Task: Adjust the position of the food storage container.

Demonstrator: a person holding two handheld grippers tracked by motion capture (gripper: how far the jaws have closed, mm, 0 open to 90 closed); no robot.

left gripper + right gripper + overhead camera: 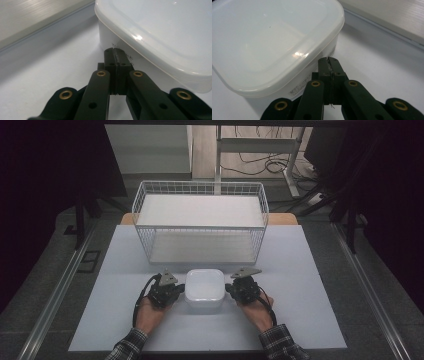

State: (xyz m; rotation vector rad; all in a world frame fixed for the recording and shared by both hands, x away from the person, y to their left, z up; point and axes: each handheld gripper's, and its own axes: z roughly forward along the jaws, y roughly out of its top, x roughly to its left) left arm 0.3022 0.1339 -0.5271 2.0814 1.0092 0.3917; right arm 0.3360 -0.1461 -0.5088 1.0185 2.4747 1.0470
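Two claws, both with jaws pressed together, nothing between them. Left claw [117, 56]: tips at the side wall of the white box [160, 32], just under its lid rim; contact can't be confirmed from the left gripper view. Right claw [330, 65]: tips likewise close against the box [272, 42] wall below the lid rim, touching or a hair off, can't tell.

High view: left claw [176, 289] sits at the box's left side, right claw [231, 289] at its right side, box [204, 290] between them on the counter [310, 320], near the front edge and just in front of the wire basket [200, 220]. Hands hold each claw from below; plaid sleeves cut off at the bottom edge.

Box: white, squarish, rounded corners, translucent lid with glossy highlights, lid seated. Contents not visible through the lid. Small printed label on the wall in the right gripper view, dark tiny text, unreadable; some faint print near the left claw tips too, also illegible. Box cut off at the frame edges in both gripper views.

Basket: white wire, two levels with white panels, stands on the counter. Background dark, cables on the floor hard to make out.
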